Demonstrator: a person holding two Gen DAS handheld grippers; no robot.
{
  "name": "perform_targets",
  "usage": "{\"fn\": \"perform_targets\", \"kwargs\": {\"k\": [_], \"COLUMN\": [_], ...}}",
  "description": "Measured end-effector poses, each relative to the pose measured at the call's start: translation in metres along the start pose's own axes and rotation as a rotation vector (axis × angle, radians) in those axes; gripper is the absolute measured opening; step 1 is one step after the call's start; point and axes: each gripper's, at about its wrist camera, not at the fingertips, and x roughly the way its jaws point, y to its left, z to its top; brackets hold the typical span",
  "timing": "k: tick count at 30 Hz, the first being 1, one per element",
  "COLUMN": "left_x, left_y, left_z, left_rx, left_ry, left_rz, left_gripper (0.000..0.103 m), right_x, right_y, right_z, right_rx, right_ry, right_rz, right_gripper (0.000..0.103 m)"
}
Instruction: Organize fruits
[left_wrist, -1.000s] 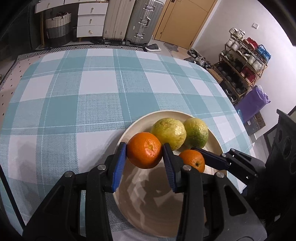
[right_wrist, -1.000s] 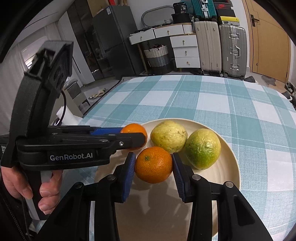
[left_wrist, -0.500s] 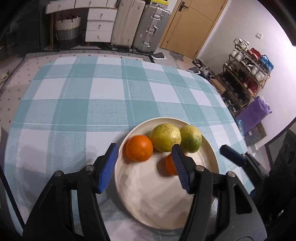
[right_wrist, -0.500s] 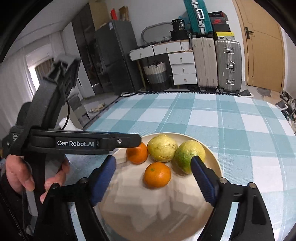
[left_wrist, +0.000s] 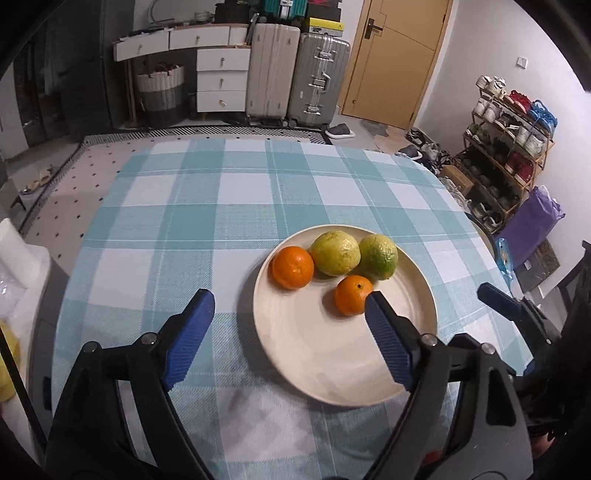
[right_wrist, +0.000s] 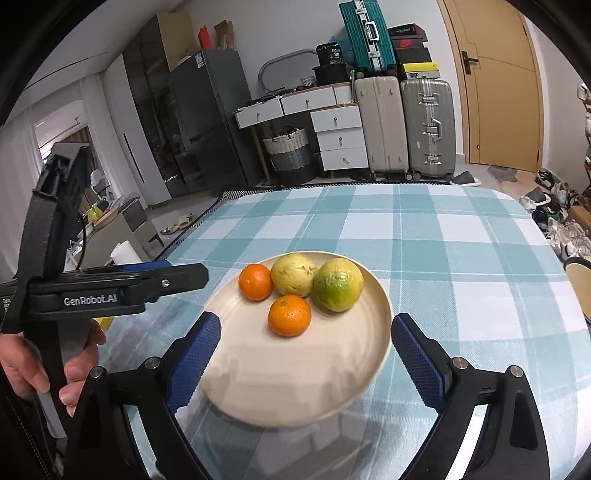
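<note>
While both tongs (left_wrist: 288, 306) (right_wrist: 306, 328) spread empty, fruit crowds the plate's (right_wrist: 384, 325) far rim.

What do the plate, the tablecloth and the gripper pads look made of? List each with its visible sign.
Plate: cream with a matte finish and faint concentric ridges; ceramic or melamine, hard to tell which.
Tablecloth: woven fabric; a teal and white check with visible weave texture.
Pads: blue with fine ribbing, probably rubber or soft plastic, set on black, likely plastic arms.
</note>
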Motion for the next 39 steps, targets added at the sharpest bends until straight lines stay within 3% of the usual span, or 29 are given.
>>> {"fn": "perform_targets", "kwargs": {"k": [3,8,18,25,29,33,39], "left_x": [-0.014,-0.037,-0.071,-0.084,-0.089,-0.097,-0.100], "left_y": [-0.002,-0.006,-0.014,-0.014,-0.013,-0.014,-0.015], "left_z": [-0.007,-0.017,-0.046,-0.078,-0.095,-0.113,-0.136], "left_rx": [-0.007,-0.017,0.001,-0.001,-0.005,0.007,0.004], "left_ry": [-0.024,-0.080,-0.111,-0.083,-0.072,-0.076,-0.042], "left_rz": [0.001,0.015,0.045,0.050,0.052,0.062,0.028], "left_gripper": [0.085,0.101,0.102,0.102,0.102,0.102,0.102], "right_x": [-0.012,-0.027,-0.055,-0.078,-0.090,-0.099,-0.105], "right_y": [0.002,0.005,0.016,0.022,0.023,0.032,0.038], "right_z": [-0.005,-0.008,-0.020,-0.035,-0.045,-0.056,-0.077], "right_rx": [-0.002,-0.009,-0.024,-0.035,-0.018,-0.043,-0.053], "right_ry": [-0.015,-0.036,-0.032,-0.043,-0.036,-0.045,-0.014], "right_rz": [-0.005,-0.025,-0.018,-0.031,0.021,-0.036,-0.040], "right_gripper": [0.102,0.102,0.103,0.103,0.103,0.103,0.103]}}
